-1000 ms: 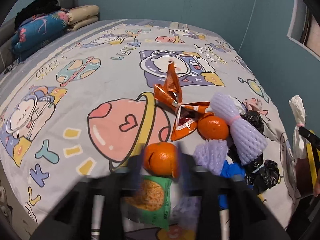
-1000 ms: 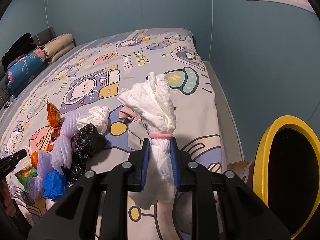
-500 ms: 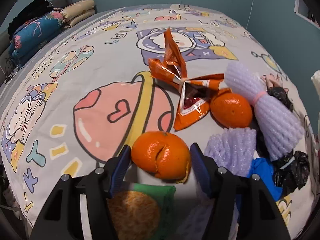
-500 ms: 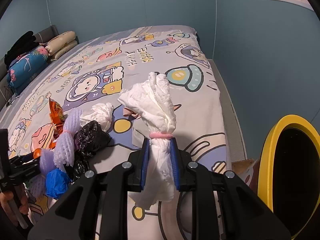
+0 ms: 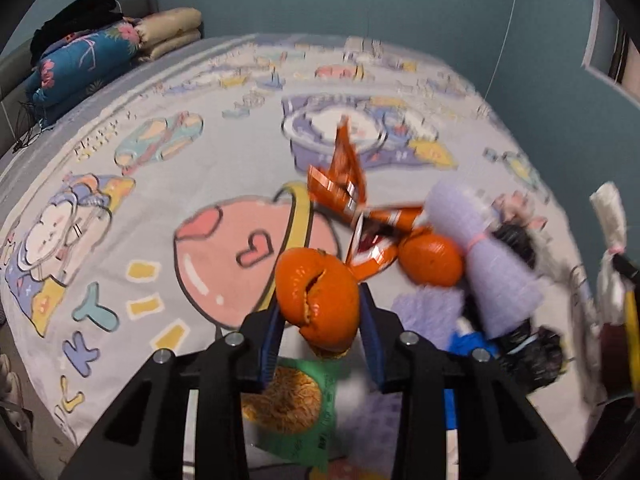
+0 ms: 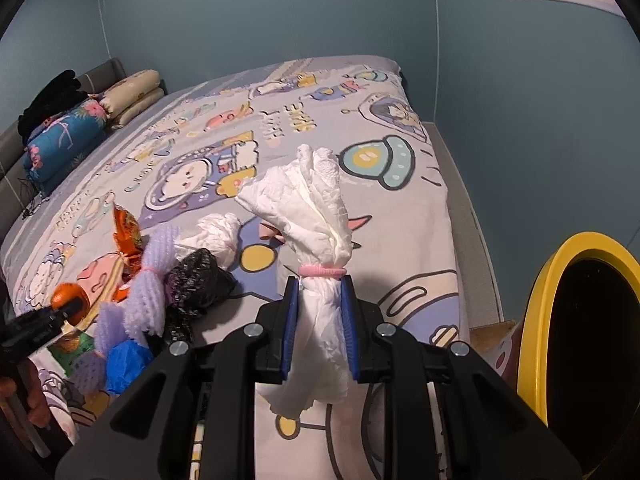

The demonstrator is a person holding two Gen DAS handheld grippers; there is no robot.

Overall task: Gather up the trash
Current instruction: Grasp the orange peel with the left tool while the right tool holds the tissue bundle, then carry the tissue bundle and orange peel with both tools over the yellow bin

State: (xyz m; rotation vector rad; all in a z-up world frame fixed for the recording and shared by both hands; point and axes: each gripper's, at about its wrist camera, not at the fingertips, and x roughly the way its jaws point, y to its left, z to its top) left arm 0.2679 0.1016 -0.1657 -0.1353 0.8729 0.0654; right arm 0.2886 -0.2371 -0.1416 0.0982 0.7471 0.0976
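A split orange peel (image 5: 316, 292) sits between the blue pads of my left gripper (image 5: 321, 320), whose jaws are closing and pressing on it; it hangs just above the cartoon bedsheet (image 5: 120, 208). My right gripper (image 6: 319, 300) is shut on a white tissue bundle (image 6: 308, 204) tied with a pink band, held up over the bed's near right part. A yellow-rimmed bin (image 6: 536, 300) with a dark inside stands beside the bed at the far right.
On the bed lie an orange wrapper (image 5: 340, 176), a second orange (image 5: 430, 258), purple foam nets (image 5: 492, 264), a green packet (image 5: 296, 400), a black bag (image 6: 196, 280), a blue wad (image 6: 128, 364) and another tissue (image 6: 216, 232). Folded bedding (image 6: 68, 136) is stacked at the headboard.
The left jaws, open around the orange peel, have closed on it, and the peel has come up off the sheet. The right gripper has kept its grip and place.
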